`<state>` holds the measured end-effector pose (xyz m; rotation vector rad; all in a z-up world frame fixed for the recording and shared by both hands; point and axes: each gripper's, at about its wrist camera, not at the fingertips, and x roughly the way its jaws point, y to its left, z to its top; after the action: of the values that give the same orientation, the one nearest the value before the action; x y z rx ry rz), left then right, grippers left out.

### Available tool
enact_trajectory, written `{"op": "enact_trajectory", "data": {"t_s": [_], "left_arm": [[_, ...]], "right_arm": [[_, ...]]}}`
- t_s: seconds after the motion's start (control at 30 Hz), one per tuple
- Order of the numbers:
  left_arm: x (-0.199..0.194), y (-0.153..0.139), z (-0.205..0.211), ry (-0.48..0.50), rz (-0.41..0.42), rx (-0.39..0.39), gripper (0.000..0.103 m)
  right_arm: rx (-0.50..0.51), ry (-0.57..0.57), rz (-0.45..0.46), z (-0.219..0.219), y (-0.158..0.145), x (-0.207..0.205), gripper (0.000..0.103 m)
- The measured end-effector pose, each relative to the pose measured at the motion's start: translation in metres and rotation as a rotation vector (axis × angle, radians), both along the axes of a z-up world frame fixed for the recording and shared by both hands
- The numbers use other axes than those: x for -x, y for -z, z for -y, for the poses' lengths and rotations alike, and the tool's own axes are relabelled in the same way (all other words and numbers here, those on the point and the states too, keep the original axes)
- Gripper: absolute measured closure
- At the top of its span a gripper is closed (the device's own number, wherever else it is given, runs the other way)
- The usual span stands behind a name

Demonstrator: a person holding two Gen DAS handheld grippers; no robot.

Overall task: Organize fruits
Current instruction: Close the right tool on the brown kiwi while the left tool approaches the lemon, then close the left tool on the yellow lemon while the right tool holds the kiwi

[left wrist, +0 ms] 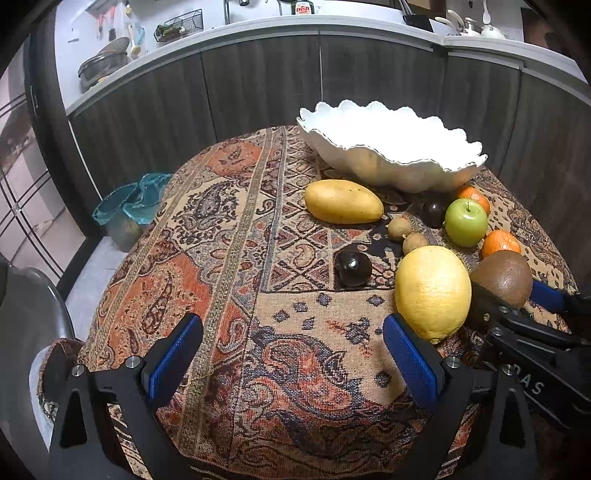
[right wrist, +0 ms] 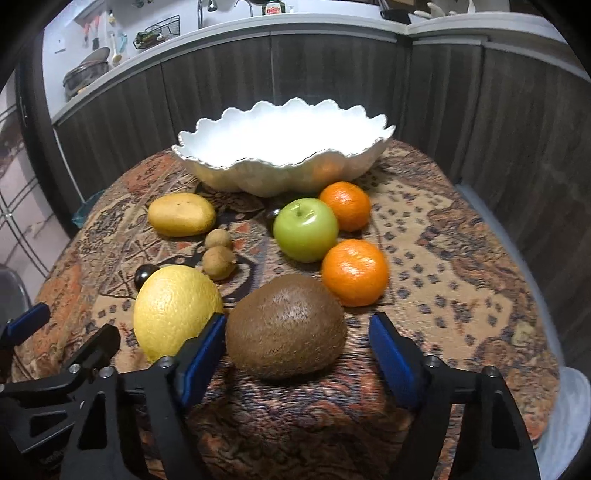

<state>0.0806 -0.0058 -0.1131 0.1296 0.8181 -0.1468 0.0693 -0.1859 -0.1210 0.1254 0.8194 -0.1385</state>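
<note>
A white scalloped bowl [left wrist: 391, 155] [right wrist: 284, 162] stands at the far side of the patterned table. In front of it lie a mango [left wrist: 343, 202] [right wrist: 181, 215], a green apple [left wrist: 466, 222] [right wrist: 306, 229], two oranges [right wrist: 354, 272] [right wrist: 345, 205], two small brown fruits [right wrist: 218, 262], two dark plums [left wrist: 352, 267], a big yellow citrus [left wrist: 433, 293] [right wrist: 176, 312] and a kiwi [right wrist: 286, 326] [left wrist: 503, 277]. My right gripper [right wrist: 297, 350] is open, its jaws either side of the kiwi on the cloth. My left gripper [left wrist: 291, 354] is open and empty, left of the citrus.
The table carries a patterned cloth [left wrist: 236, 258]. Dark cabinets and a white counter [left wrist: 258, 29] with kitchenware stand behind. A bin with a teal bag [left wrist: 129, 206] is on the floor at left. A grey chair [left wrist: 29, 306] is near the left edge.
</note>
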Motion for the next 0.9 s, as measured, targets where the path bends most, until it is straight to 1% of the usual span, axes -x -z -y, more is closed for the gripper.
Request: {"op": "enact_trajectory", "data": {"t_s": [0.03, 0.17, 0.43, 0.6, 0.9], "left_arm": [[0.0, 0.0, 0.0, 0.0, 0.0, 0.0, 0.004], [-0.001, 0.001, 0.0, 0.002, -0.008, 0.001, 0.004], [-0.002, -0.004, 0.008, 0.024, -0.005, 0.01, 0.004], [0.005, -0.009, 0.023, 0.067, 0.004, 0.013, 0.004], [0.008, -0.014, 0.057, 0.15, -0.01, 0.031, 0.004]], "right_arm": [[-0.014, -0.013, -0.003, 0.0, 0.002, -0.002, 0.033], [-0.038, -0.029, 0.003, -0.003, 0.005, -0.003, 0.039], [-0.051, -0.022, 0.002, 0.001, 0.003, 0.002, 0.04], [-0.05, 0.012, 0.007, 0.015, -0.003, 0.012, 0.04], [-0.024, 0.092, 0.028, 0.045, -0.015, 0.032, 0.04]]}}
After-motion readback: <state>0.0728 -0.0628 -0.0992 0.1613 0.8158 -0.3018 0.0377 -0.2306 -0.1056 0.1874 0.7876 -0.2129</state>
